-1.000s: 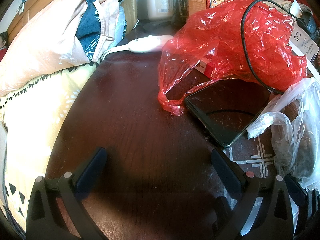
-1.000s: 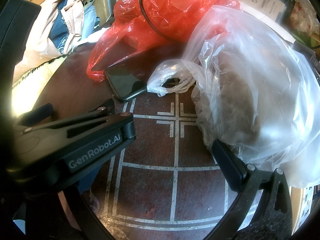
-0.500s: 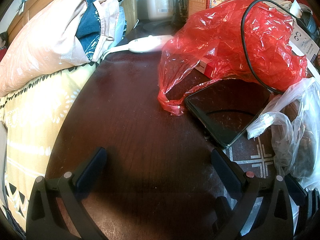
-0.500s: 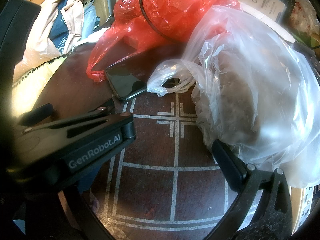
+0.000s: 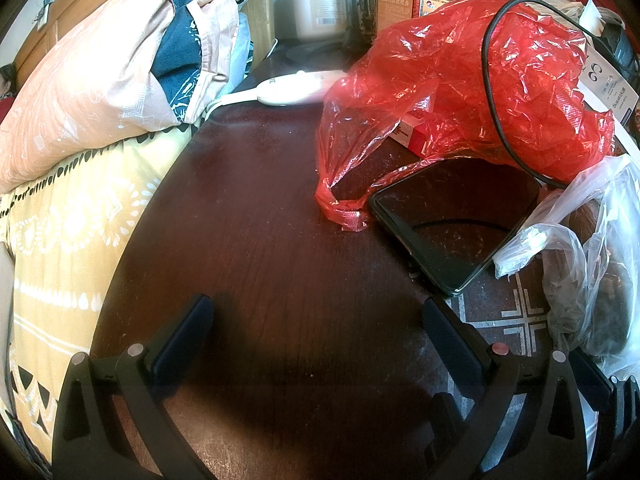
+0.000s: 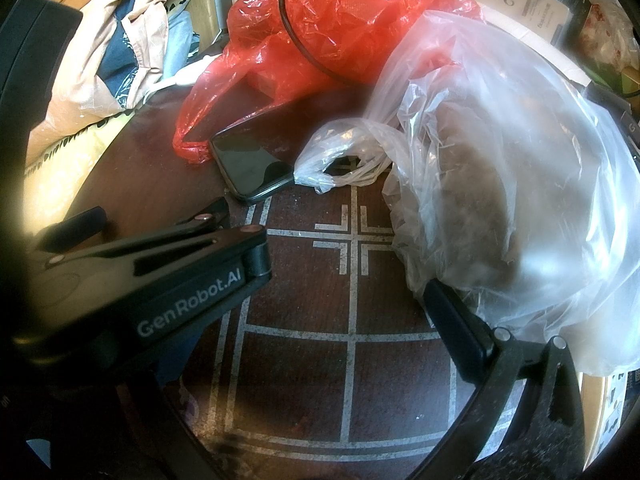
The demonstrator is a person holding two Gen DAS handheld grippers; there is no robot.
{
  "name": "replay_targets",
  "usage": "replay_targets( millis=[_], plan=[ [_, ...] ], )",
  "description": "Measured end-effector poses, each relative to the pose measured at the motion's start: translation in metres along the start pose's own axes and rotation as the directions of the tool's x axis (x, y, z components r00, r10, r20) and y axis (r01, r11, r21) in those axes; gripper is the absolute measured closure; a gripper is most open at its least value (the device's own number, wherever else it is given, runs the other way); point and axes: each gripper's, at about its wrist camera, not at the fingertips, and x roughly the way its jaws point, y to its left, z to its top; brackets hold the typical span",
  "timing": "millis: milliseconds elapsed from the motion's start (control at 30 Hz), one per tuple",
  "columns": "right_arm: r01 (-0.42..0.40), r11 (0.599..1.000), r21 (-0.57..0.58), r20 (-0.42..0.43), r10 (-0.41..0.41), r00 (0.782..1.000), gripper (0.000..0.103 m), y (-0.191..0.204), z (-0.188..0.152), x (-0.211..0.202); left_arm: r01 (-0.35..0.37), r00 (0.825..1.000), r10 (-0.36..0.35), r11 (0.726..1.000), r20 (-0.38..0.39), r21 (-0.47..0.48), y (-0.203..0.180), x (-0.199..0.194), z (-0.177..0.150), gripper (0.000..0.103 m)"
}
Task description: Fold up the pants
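Left gripper (image 5: 316,320) spread and empty over the table (image 5: 256,240); right gripper (image 6: 340,292) also spread, empty. No pants clearly in view; clothes pile (image 5: 120,60) at 10 o'clock, nearer the left gripper, may hold them, long axis unreadable.

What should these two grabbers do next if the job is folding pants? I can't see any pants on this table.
Probably turn toward the heap of clothes on the bed. Both the left gripper and the right gripper have their jaws open and empty over the dark table, which holds only a red bag, a phone and a clear bag.
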Motion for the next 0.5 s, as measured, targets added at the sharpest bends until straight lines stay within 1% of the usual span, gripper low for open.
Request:
replay_targets(
  millis=[67, 100, 167, 200, 300, 333, 367, 400, 433, 500],
  plan=[
    [0.000, 1.000, -0.001, 0.000, 0.000, 1.000, 0.000, 0.000, 0.000, 0.000, 0.003, 1.000, -0.003, 1.000, -0.014, 0.012, -0.001, 0.000, 0.001, 0.000],
    [-0.005, 1.000, -0.009, -0.002, 0.005, 1.000, 0.000, 0.000, 0.000, 0.000, 0.026, 0.999, -0.024, 0.999, -0.043, 0.031, 0.001, 0.000, 0.003, 0.000],
    [-0.030, 0.998, -0.046, -0.017, 0.029, 0.999, 0.000, -0.004, -0.003, -0.005, 0.042, 0.998, -0.042, 0.999, -0.040, 0.005, 0.010, -0.007, -0.002, 0.000],
    [-0.042, 0.997, -0.058, -0.020, 0.041, 0.999, 0.000, -0.004, -0.004, -0.005, 0.041, 0.999, -0.041, 0.999, -0.019, -0.010, 0.016, -0.017, -0.006, 0.000],
    [-0.065, 0.993, -0.099, -0.025, 0.063, 0.998, 0.000, -0.003, -0.010, -0.011, -0.021, 0.997, 0.023, 0.999, 0.071, -0.031, 0.039, -0.068, -0.023, 0.000],
    [-0.076, 0.990, -0.120, -0.027, 0.074, 0.997, 0.000, 0.000, -0.012, -0.015, -0.044, 0.993, 0.049, 0.998, 0.107, -0.047, 0.051, -0.090, -0.031, 0.000],
    [-0.087, 0.988, -0.129, -0.022, 0.085, 0.996, 0.000, 0.000, -0.014, -0.019, -0.082, 0.987, 0.092, 0.994, 0.135, -0.076, 0.067, -0.115, -0.041, 0.000],
    [-0.114, 0.984, -0.139, -0.016, 0.113, 0.993, 0.000, 0.001, -0.016, -0.025, -0.119, 0.978, 0.135, 0.987, 0.159, -0.106, 0.082, -0.139, -0.051, 0.000],
    [-0.157, 0.974, -0.166, 0.001, 0.159, 0.987, 0.000, 0.005, -0.020, -0.035, -0.143, 0.968, 0.166, 0.981, 0.187, -0.133, 0.095, -0.161, -0.061, 0.000],
    [-0.158, 0.960, -0.233, 0.047, 0.173, 0.984, 0.000, 0.014, -0.028, -0.056, -0.209, 0.938, 0.255, 0.957, 0.237, -0.202, 0.123, -0.213, -0.086, 0.000]
  ],
)
